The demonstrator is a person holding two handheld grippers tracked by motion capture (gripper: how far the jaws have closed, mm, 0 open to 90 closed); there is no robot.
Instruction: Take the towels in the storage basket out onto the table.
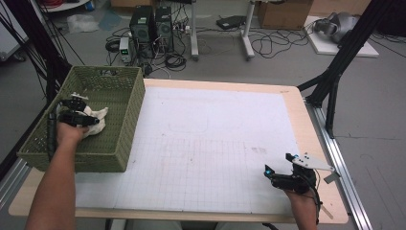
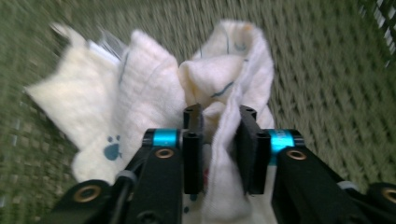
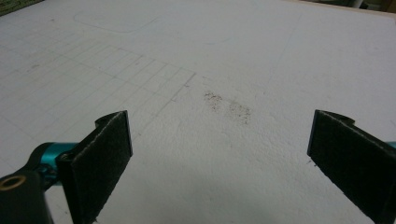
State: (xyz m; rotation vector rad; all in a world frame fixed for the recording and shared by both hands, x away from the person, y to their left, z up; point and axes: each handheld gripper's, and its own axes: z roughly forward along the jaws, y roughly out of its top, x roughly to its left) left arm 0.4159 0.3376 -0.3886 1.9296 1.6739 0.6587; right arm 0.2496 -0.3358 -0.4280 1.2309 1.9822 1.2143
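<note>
A cream cloth (image 2: 140,98) with blue paw prints lies crumpled inside the green woven basket (image 1: 122,139) at the table's left. My left gripper (image 2: 220,116) reaches down into the basket and is shut on a raised fold of that cloth, pinched between its two black jaws. From above, the same gripper (image 1: 76,115) sits over the cloth (image 1: 98,115) near the basket's left wall. My right gripper (image 3: 219,144) rests low over the white gridded mat (image 3: 196,56) with its jaws wide apart and nothing between them; in the high view this gripper (image 1: 282,172) is near the table's front right corner.
The white mat (image 1: 210,143) covers most of the wooden table (image 1: 299,115). A small dark smudge (image 3: 226,105) marks the mat ahead of the right gripper. Beyond the table's far edge, computers (image 1: 151,28) and cables lie on the floor. A black frame leg (image 1: 335,81) stands at the right.
</note>
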